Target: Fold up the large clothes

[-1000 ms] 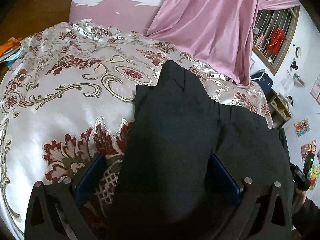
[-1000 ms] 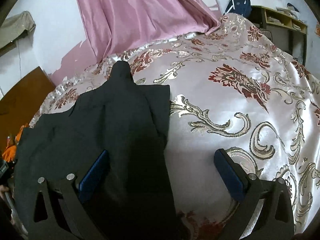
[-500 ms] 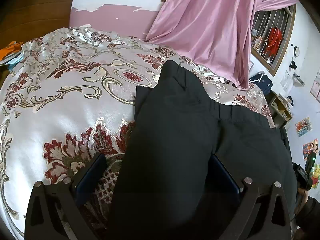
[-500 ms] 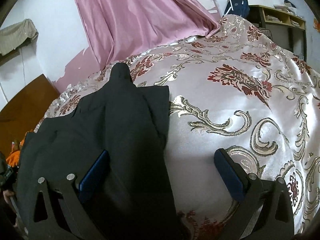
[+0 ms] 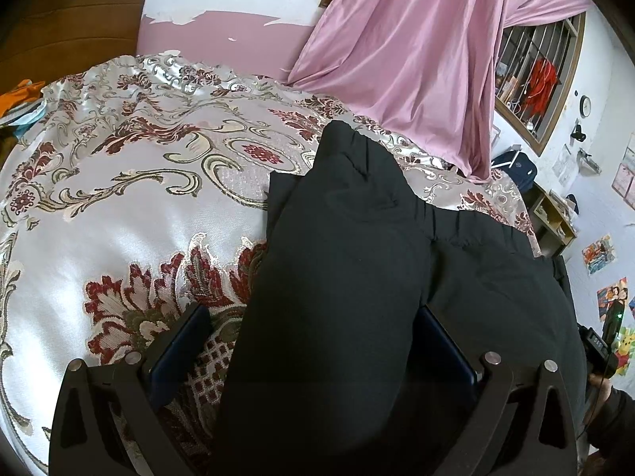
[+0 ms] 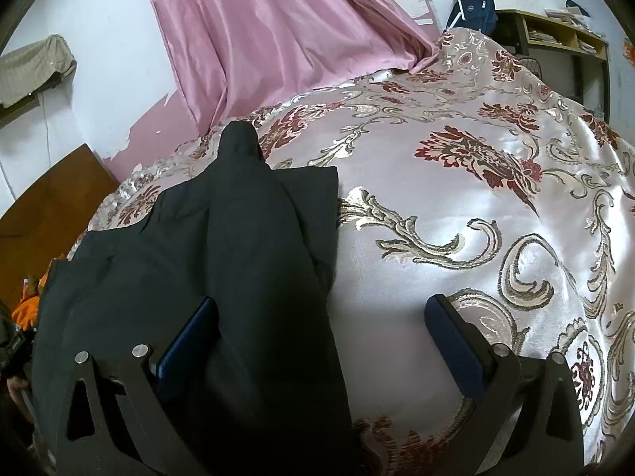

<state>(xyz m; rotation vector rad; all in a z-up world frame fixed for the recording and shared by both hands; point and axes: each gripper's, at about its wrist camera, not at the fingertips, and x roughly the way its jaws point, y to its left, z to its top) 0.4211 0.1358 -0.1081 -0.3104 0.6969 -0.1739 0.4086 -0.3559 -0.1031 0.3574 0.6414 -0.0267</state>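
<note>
A large black garment (image 5: 349, 258) lies partly folded on the floral satin bedspread (image 5: 131, 214), with a narrow end pointing toward the pink curtain. My left gripper (image 5: 313, 341) is open and low over the near part. Black cloth fills the gap between its fingers and partly covers the right blue pad (image 5: 448, 349). In the right wrist view the same garment (image 6: 238, 246) covers the left half. My right gripper (image 6: 321, 337) is open astride the garment's right edge, its left pad (image 6: 186, 341) against cloth, its right pad (image 6: 456, 333) over bare bedspread (image 6: 456, 206).
A pink curtain (image 5: 416, 59) hangs down onto the far side of the bed. A wooden headboard (image 5: 71, 20) and orange cloth (image 5: 20, 95) are at the left. A shelf (image 6: 555, 39) and dark backpack (image 6: 474, 10) stand beyond the bed. A hand (image 5: 599, 388) shows at the right edge.
Both views have shifted a little, so the bed and garment sit slightly lower in frame. The garment keeps its shape and both grippers stay open.
</note>
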